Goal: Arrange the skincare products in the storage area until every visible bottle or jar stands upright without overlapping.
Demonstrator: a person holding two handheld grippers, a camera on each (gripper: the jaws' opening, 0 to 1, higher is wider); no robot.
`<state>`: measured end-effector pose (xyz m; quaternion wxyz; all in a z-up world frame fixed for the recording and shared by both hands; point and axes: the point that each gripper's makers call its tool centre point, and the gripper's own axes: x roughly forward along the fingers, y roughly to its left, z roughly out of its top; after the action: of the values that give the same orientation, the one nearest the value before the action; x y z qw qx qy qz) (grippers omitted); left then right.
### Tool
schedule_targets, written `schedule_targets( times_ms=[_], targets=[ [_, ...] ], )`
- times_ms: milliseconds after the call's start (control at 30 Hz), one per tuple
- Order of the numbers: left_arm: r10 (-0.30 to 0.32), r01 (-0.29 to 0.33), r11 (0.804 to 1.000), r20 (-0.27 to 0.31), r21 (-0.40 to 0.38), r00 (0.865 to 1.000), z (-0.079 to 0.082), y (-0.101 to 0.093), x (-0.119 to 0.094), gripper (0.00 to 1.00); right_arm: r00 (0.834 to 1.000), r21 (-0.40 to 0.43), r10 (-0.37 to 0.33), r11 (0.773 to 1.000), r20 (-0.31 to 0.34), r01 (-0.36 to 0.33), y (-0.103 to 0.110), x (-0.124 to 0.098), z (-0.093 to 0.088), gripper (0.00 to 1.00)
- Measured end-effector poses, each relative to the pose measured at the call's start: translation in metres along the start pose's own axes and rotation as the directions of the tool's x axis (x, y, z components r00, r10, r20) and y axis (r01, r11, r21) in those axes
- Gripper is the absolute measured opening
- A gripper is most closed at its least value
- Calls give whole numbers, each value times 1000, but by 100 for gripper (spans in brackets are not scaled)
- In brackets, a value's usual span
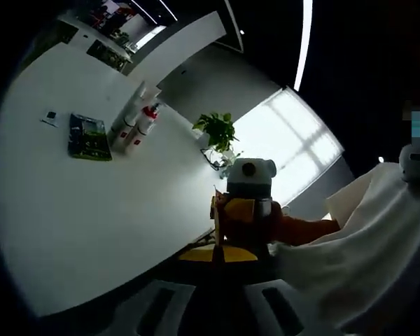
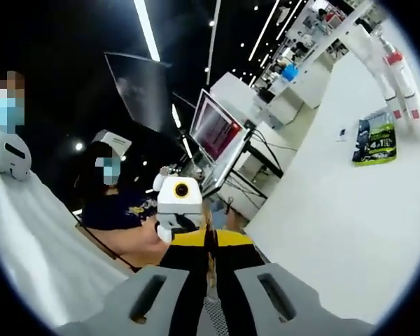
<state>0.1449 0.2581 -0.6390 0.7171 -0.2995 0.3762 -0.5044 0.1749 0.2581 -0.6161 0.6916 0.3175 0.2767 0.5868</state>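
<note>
Two white bottles with red caps (image 1: 138,124) sit side by side far off on the white table (image 1: 91,224), next to a green packet (image 1: 89,138). From here I cannot tell whether the bottles stand or lie. The right gripper view has the same bottles (image 2: 400,82) and packet (image 2: 373,140) at its upper right. My left gripper (image 1: 220,250) and my right gripper (image 2: 210,241) are off the table's edge, far from the products. Their jaws are closed together on nothing and they face each other. The right gripper (image 1: 252,210) and the left gripper (image 2: 179,203) each appear in the other's view.
A small flat tag (image 1: 50,117) lies near the packet. A potted plant (image 1: 217,131) stands at the table's far edge. A monitor (image 2: 217,129) and desks sit beyond the table. A white sleeve (image 1: 364,238) is close by, and a seated person (image 2: 115,203) is behind.
</note>
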Motion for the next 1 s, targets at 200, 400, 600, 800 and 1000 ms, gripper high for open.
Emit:
schedule_targets(
  times_ms=[200,400,600,800,1000],
  targets=[
    [3,-3,1000,-10,-7,1000,-2,1,0,0,999,-8,10,1000,44,-10,-1,-8,11,1],
    [18,-19,999,-22,-27,1000,-3,4,3,0,999,-61,-36,997,22,37,-6,-10,8,2],
    [52,-48,993,34,-107,998,11,17,1,0,977,-306,-214,930,-6,202,-20,-22,13,19],
    [50,-27,980,111,-199,993,26,25,2,1,934,-516,-354,791,52,329,-28,-30,20,43],
    [93,-72,974,89,-215,992,35,40,3,1,865,-566,-489,683,115,462,-41,-41,28,71]
  ],
)
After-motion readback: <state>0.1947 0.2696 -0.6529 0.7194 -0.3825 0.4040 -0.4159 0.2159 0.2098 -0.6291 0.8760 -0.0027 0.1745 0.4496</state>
